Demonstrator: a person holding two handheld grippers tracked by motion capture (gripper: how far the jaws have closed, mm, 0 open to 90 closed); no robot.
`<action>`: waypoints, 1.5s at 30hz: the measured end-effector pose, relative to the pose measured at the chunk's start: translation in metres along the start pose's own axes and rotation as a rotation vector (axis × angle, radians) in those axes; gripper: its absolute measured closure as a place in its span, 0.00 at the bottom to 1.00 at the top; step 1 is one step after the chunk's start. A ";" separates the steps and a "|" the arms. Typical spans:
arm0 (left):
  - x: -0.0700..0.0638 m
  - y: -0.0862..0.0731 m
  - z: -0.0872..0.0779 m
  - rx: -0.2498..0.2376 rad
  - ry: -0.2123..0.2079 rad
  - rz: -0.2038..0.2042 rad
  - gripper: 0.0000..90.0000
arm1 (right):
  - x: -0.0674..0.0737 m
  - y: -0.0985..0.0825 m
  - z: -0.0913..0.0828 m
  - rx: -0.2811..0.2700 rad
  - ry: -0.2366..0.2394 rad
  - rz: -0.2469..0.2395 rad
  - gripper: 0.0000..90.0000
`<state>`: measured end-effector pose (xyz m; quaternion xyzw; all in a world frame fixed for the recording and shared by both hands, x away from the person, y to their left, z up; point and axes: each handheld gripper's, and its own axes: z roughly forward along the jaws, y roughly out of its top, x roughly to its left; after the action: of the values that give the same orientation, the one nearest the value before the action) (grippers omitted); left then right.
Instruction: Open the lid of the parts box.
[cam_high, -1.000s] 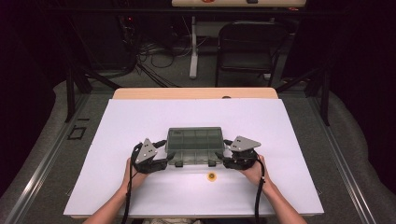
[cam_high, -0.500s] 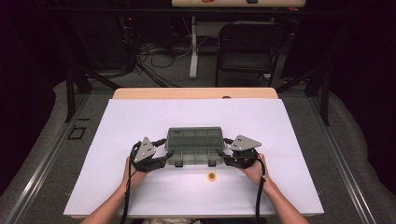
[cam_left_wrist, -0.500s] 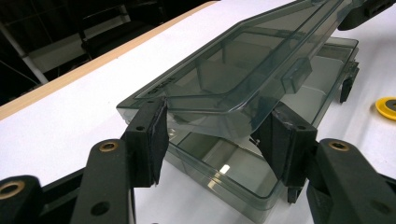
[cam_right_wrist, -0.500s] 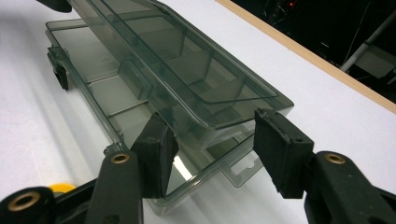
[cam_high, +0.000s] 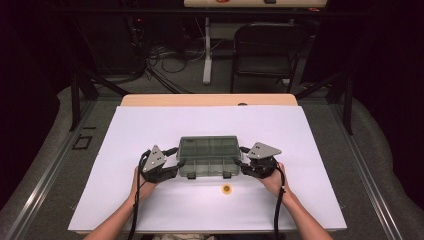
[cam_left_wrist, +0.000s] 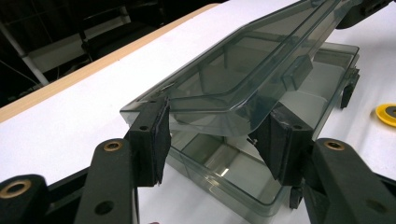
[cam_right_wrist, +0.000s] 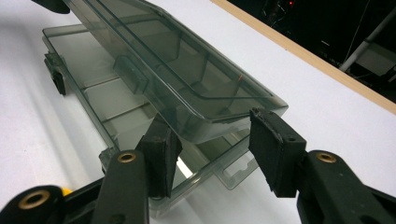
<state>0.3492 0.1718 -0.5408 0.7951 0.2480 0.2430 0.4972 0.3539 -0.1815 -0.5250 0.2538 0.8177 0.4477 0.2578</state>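
Observation:
A smoky clear plastic organiser box (cam_high: 207, 150) lies in the middle of the white table top (cam_high: 150, 125). Its lid (cam_left_wrist: 233, 79) stands ajar above the divided base (cam_left_wrist: 224, 168). My left gripper (cam_high: 177, 167) is at the box's left end. Its jaws have just been closing, and both pads (cam_left_wrist: 154, 140) now sit against the lid's end. My right gripper (cam_high: 240, 162) is at the right end. Its jaws have also just been closing, and its pads (cam_right_wrist: 275, 144) flank and touch that end of the lid (cam_right_wrist: 177, 70), with the base (cam_right_wrist: 107, 98) below.
A small yellow disc (cam_high: 227, 189) lies on the table just in front of the box, also at the right edge of the left gripper view (cam_left_wrist: 386, 113). A wooden edge (cam_high: 207, 99) borders the far side. A dark chair (cam_high: 265, 50) and cables are on the floor beyond.

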 end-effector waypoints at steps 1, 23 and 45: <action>0.000 0.000 0.000 -0.004 -0.001 -0.002 0.52 | 0.000 0.001 0.000 0.000 0.001 -0.002 0.58; 0.004 0.002 0.001 -0.053 0.028 0.001 0.61 | -0.005 0.006 0.001 -0.035 -0.021 0.012 0.62; 0.017 0.011 0.000 -0.067 0.020 -0.030 0.73 | -0.020 0.018 0.002 -0.021 -0.019 0.028 0.74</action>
<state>0.3636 0.1786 -0.5285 0.7717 0.2566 0.2513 0.5248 0.3729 -0.1846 -0.5066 0.2665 0.8070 0.4573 0.2618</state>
